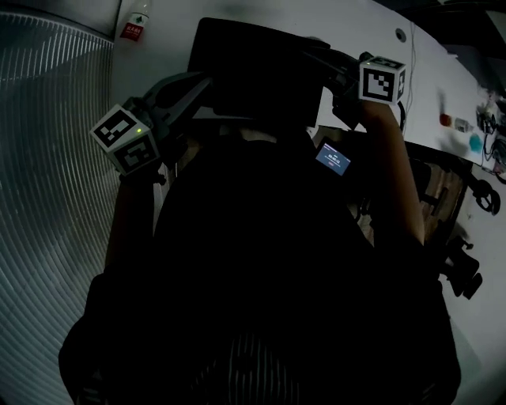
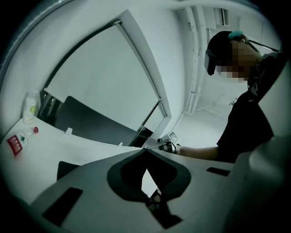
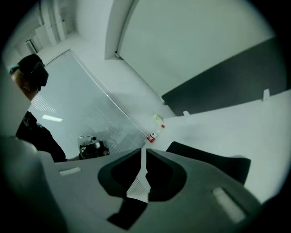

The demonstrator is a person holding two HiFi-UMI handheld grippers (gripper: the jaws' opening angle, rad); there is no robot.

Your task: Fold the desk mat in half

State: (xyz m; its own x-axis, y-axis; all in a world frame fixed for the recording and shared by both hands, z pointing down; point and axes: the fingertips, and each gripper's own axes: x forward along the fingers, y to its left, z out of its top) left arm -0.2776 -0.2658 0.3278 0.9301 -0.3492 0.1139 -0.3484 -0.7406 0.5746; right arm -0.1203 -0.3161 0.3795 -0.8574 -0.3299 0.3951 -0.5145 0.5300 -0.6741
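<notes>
1. Left hand-held gripper: jaws meet tip to tip, nothing gripped, near the tabletop left edge.
2. Right hand-held gripper: jaws all but closed, with a slit of light between, nothing in it.
3. The mat lies flat between them, one side edge near each.
4. Bare tabletop runs beyond the mat to the far edge. A bottle stands at the far left corner, and clutter lines the right edge.
</notes>
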